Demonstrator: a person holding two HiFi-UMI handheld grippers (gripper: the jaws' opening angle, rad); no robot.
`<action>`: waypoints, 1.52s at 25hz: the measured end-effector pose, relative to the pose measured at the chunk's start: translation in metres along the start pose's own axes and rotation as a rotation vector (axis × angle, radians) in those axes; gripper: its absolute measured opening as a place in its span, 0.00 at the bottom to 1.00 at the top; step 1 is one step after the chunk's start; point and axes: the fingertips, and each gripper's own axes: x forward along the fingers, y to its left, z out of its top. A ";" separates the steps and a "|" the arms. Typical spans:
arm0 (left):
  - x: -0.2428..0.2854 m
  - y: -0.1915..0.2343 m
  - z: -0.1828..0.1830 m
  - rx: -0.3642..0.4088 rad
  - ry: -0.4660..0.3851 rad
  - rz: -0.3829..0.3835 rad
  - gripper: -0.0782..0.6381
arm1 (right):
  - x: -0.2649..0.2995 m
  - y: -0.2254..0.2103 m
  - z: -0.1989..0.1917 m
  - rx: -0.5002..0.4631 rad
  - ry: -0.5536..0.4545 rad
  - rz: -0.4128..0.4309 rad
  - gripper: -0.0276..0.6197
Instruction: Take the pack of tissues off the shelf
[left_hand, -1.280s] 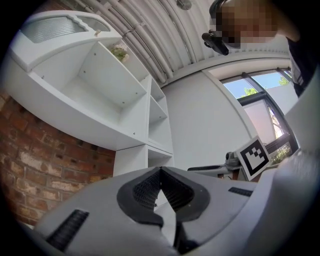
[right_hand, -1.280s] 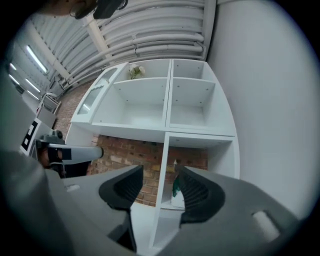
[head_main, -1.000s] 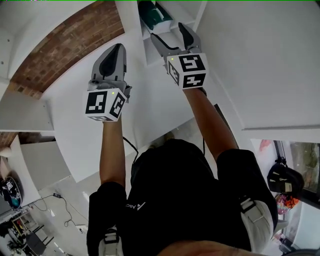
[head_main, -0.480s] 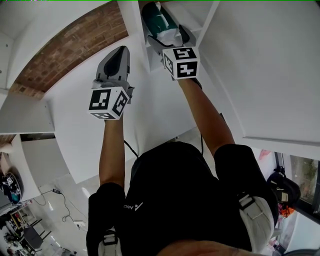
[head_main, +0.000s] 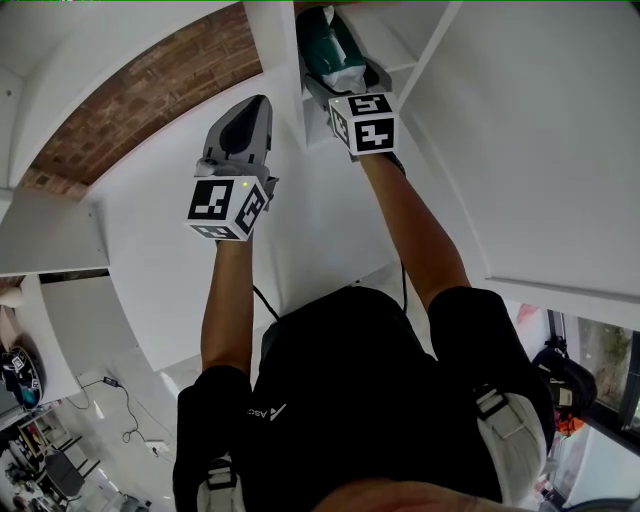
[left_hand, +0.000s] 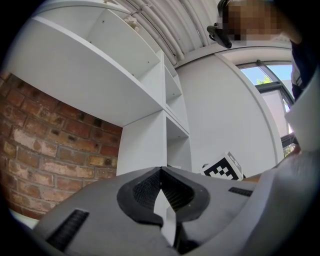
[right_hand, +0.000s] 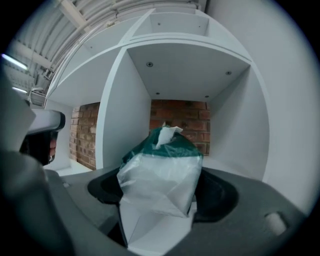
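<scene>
The pack of tissues (head_main: 333, 50) is a teal-topped, clear-wrapped pack with a white tissue sticking out. It stands in a cubby of the white shelf unit (head_main: 283, 55). My right gripper (head_main: 346, 80) reaches into that cubby. In the right gripper view the pack (right_hand: 161, 172) fills the space between the jaws of the right gripper (right_hand: 160, 195); they are closing, and dark pad still shows on either side of it. My left gripper (head_main: 254, 108) hovers shut to the left, in front of the white shelf panel. Its closed tips (left_hand: 161, 171) hold nothing.
A brick wall (head_main: 150, 90) lies behind the shelving and shows through the cubby's back (right_hand: 177, 112). White dividers (right_hand: 125, 105) close the cubby on both sides. More empty cubbies (left_hand: 172, 90) rise above. A window (left_hand: 272, 82) is to the right.
The right gripper has pushed up and deeper into the cubby, so the pack now sits between its jaws. The left gripper has drifted slightly up and right.
</scene>
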 end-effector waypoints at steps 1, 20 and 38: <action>-0.001 0.001 -0.001 -0.001 0.000 0.001 0.11 | 0.000 0.001 -0.001 -0.004 -0.004 0.001 0.64; -0.030 -0.033 0.022 0.037 -0.035 -0.027 0.11 | -0.115 -0.002 0.024 0.020 -0.209 0.023 0.47; -0.075 -0.082 0.051 0.092 -0.099 -0.086 0.11 | -0.237 0.038 0.045 0.024 -0.345 0.086 0.46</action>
